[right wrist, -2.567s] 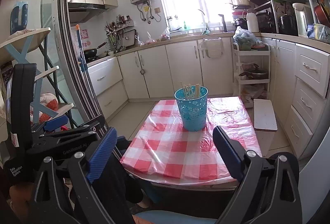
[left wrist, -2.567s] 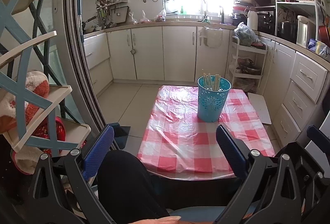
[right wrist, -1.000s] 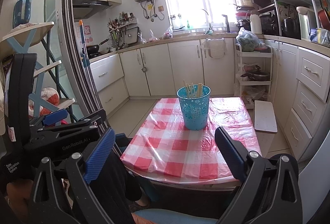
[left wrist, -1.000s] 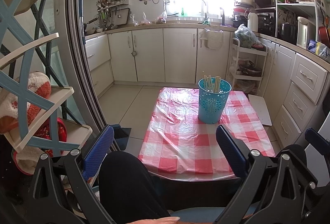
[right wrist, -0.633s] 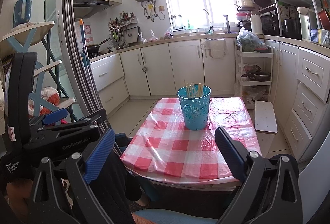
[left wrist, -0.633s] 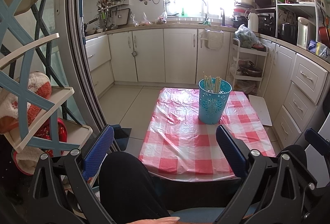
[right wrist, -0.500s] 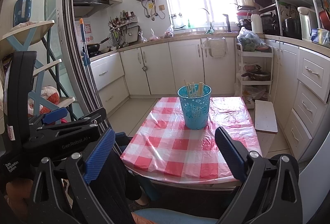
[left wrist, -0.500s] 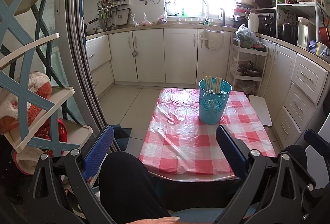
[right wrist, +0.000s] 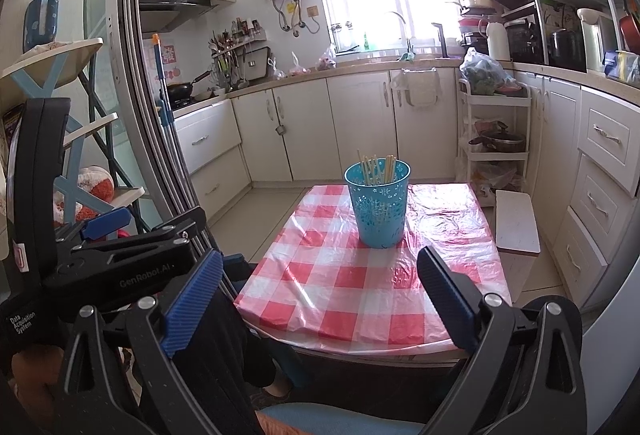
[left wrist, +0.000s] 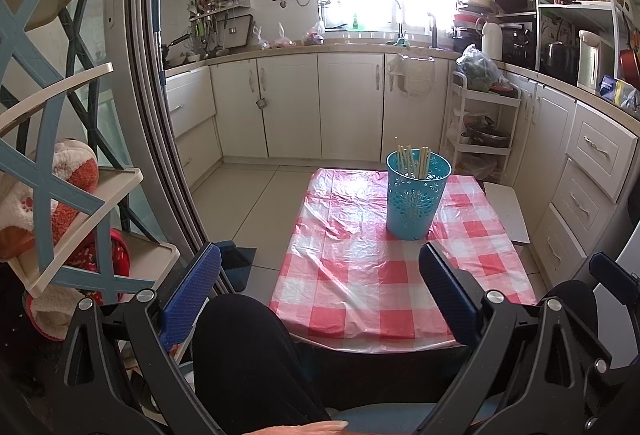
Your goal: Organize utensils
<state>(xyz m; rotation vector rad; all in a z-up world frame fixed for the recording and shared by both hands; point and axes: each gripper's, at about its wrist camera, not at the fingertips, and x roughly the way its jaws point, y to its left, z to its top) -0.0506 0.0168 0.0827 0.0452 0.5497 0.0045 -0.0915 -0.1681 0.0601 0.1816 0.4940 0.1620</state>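
While both my grippers gape wide, empty | left gripper (left wrist: pixel 320 267), right gripper (right wrist: pixel 320 269) | chopsticks (right wrist: pixel 376 167) upright in blue holder (right wrist: pixel 378 203) | only right view shows left tool's body.

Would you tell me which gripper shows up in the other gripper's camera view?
The left gripper: its black body sits at the left in the right wrist view.

Table (left wrist: pixel 360 295) in the foreground; holder (left wrist: pixel 416 201) on its far half, chopsticks (left wrist: pixel 414 161) inside. Cabinets (left wrist: pixel 320 107) behind; rolling rack (left wrist: pixel 484 127) right of them.
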